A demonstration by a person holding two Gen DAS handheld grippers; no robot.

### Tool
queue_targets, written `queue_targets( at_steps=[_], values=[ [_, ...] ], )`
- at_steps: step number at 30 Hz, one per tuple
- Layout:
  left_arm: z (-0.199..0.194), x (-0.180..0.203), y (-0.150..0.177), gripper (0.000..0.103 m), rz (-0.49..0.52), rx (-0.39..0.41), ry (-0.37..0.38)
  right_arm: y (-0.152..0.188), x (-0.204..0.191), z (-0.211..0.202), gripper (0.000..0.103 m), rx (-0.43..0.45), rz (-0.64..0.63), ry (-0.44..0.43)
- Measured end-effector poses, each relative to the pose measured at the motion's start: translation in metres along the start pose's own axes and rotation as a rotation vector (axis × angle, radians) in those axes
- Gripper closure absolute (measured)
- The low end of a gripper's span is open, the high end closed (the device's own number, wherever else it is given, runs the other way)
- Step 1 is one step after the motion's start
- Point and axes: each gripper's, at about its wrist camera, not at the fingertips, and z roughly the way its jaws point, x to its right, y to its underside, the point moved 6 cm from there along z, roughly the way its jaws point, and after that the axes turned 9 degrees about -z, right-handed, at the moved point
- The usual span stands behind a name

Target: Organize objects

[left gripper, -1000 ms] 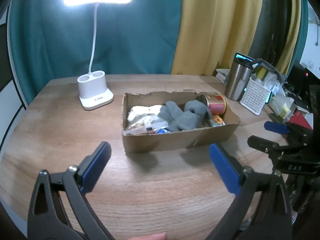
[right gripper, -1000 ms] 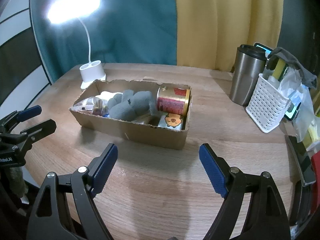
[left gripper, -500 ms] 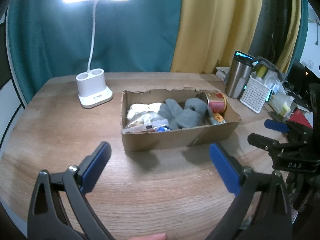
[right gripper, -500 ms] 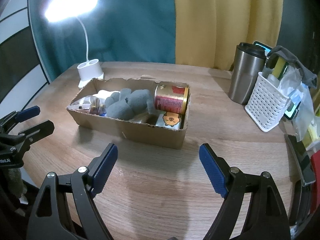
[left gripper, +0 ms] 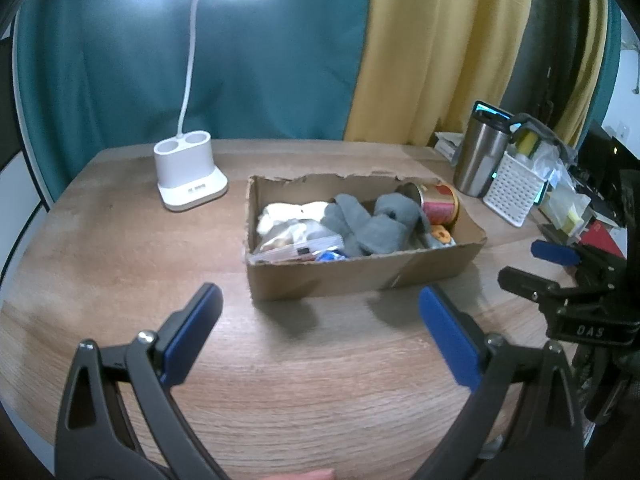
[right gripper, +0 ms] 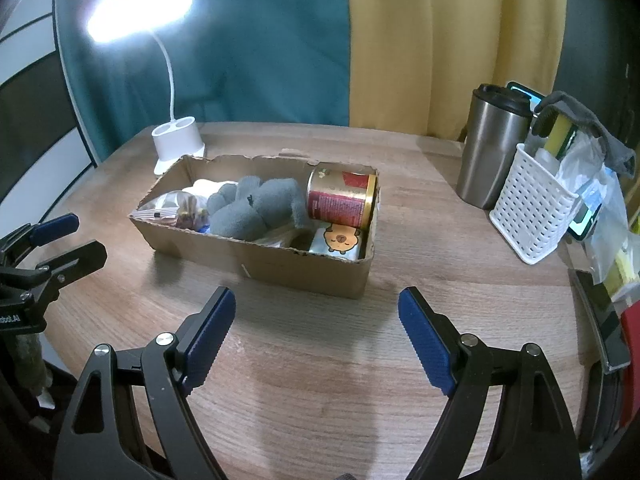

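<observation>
Left wrist view: your left gripper hung over the bare wooden table, jaws spread wide, nothing between the blue pads. The cardboard box sat just ahead of the fingertips, its long side facing you. Inside, from left to right: a white bundle, a clear packet, the grey socks, and a red-and-gold can lying on its side at the right end. This view alone showed the white bundle clearly and the full desk lamp base, standing apart to the box's left. Your right gripper entered at the right edge, level with the box's right end, its jaws apart.

Right wrist view: your right gripper was likewise held open and empty above the table, pointed at the box's near right corner. Here the can's label side was readable as red with gold rims, and beneath it lay a small pack with a cartoon bear face, which the other view barely showed. The socks filled the middle. Right of the box, well apart, stood a steel tumbler touching a white perforated basket. Your left gripper showed at the left edge, its fingers parted, beside the box's left end.
</observation>
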Motion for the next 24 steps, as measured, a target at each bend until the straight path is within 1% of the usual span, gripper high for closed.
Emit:
queue_targets(
  at_steps=[19, 24],
  values=[
    [0.0054, -0.0026, 0.0004, 0.003, -0.010, -0.012, 0.007, -0.0019, 0.0015, 0.0047, 0.017, -0.010, 0.000, -0.001],
    [0.0045, 0.0037, 0.0001, 0.003, 0.027, 0.009, 0.017, -0.0018, 0.0022, 0.0071, 0.017, -0.012, 0.000, 0.002]
  ],
)
